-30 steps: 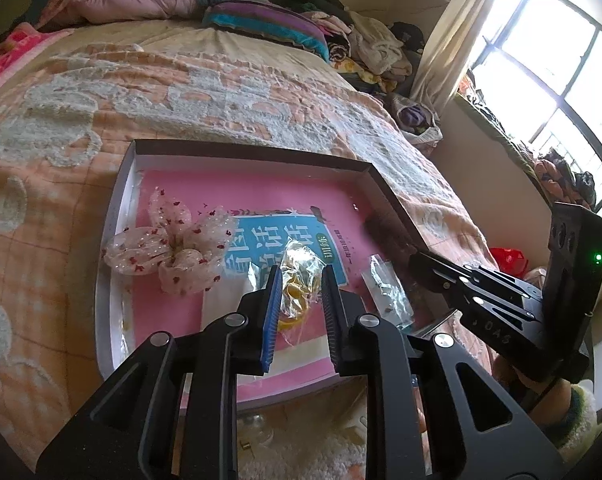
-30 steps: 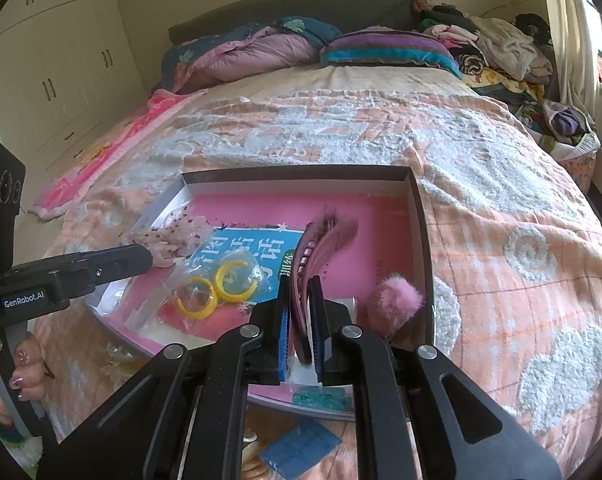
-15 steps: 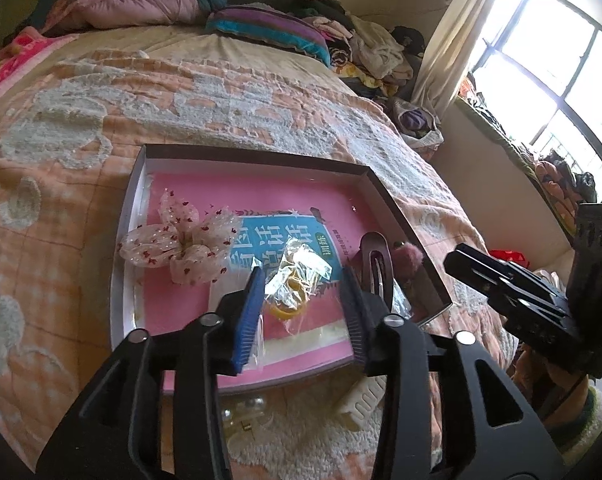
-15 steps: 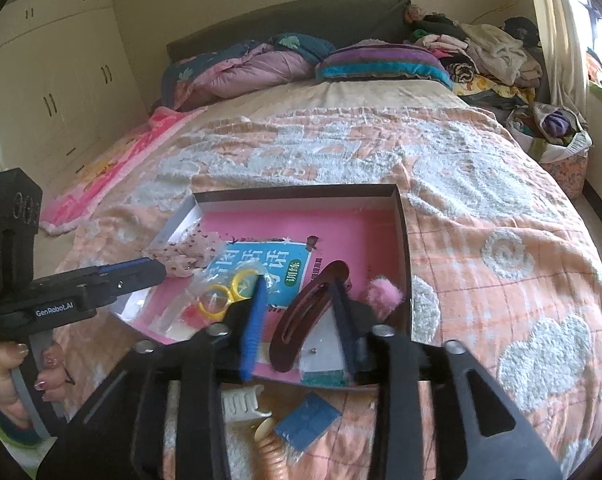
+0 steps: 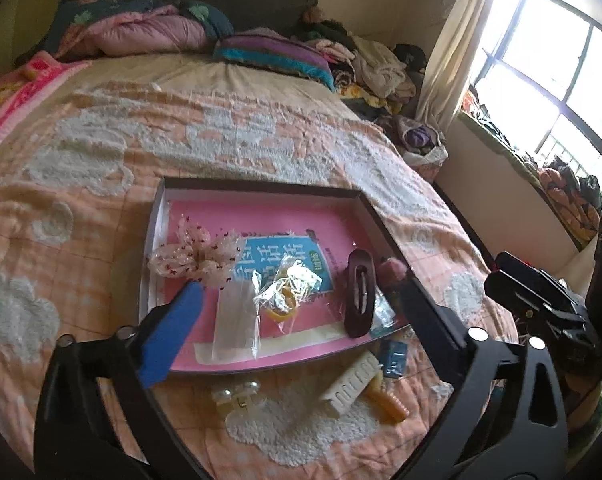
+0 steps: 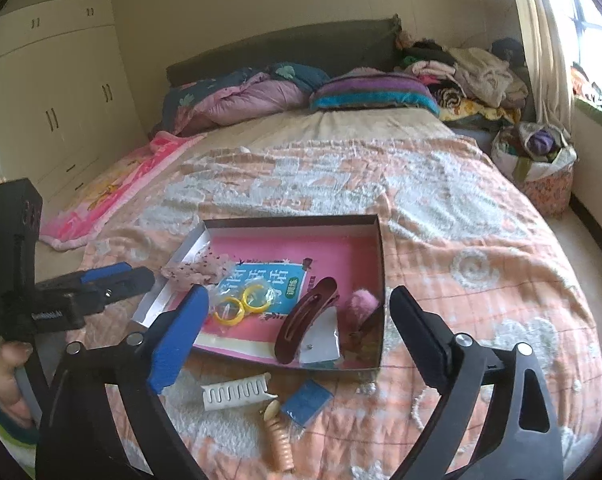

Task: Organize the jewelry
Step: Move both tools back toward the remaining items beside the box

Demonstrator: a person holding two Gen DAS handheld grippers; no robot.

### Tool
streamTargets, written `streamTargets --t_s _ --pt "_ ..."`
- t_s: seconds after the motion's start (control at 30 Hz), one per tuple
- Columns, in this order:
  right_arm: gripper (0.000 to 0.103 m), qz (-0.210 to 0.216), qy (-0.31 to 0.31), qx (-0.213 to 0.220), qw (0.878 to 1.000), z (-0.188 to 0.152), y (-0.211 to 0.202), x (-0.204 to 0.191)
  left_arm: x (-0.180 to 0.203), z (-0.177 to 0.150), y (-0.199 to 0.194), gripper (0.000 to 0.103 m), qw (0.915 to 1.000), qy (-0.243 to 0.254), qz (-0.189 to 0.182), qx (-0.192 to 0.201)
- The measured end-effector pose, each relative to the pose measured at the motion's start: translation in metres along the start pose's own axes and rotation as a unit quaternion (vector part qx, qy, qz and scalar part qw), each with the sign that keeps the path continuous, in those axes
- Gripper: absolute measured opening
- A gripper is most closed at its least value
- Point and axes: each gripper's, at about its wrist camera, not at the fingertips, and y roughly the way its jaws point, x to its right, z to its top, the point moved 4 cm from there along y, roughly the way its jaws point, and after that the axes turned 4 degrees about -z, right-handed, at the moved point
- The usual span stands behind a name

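Jewelry sits in the shallow pink-lined box on the bed: 1 dotted bow, 1 clear bag with 2 yellow hoops, 1 brown hair clip and 1 pink pompom. In front of the box lie 1 white comb clip, 1 blue packet and 1 pearl claw clip. Left gripper and right gripper have just been opening and now gape empty; a second ago they pinched the bag and the clip.

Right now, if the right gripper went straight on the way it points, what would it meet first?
Probably the dark brown hair clip lying in the box, centred ahead of the right gripper, whose jaws have just been opening with nothing gripped; depth is uncertain.
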Motion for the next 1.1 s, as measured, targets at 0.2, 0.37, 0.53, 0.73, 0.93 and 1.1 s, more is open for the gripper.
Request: streamTargets --t_s 0.2,0.37,0.53,0.73,0.93,1.1 --pt "0.094 0.004 -0.003 0.031 1.000 0.003 -0.031 0.000 0.014 -0.002 -0.028 0.093 0.9998 0.002 0.004 0.018" --pt "0.096 0.009 -0.006 0.056 0.998 0.007 -0.058 -0.005 0.019 0.000 -0.048 0.093 0.9993 -0.002 0.008 0.036" --pt "0.097 0.008 -0.015 0.073 0.997 0.008 -0.079 -0.009 0.027 0.001 -0.064 0.093 0.9987 0.010 0.017 0.046" --pt "0.097 0.010 -0.015 0.094 0.995 0.010 -0.104 -0.009 0.035 -0.002 -0.082 0.093 0.9982 0.016 0.015 0.056" --pt "0.097 0.009 -0.018 0.108 0.994 0.008 -0.124 -0.011 0.043 -0.006 -0.096 0.093 0.9977 0.020 0.012 0.064" --pt "0.097 0.010 -0.022 0.118 0.993 0.002 -0.138 -0.010 0.046 -0.009 -0.104 0.093 0.9976 0.019 0.012 0.065"
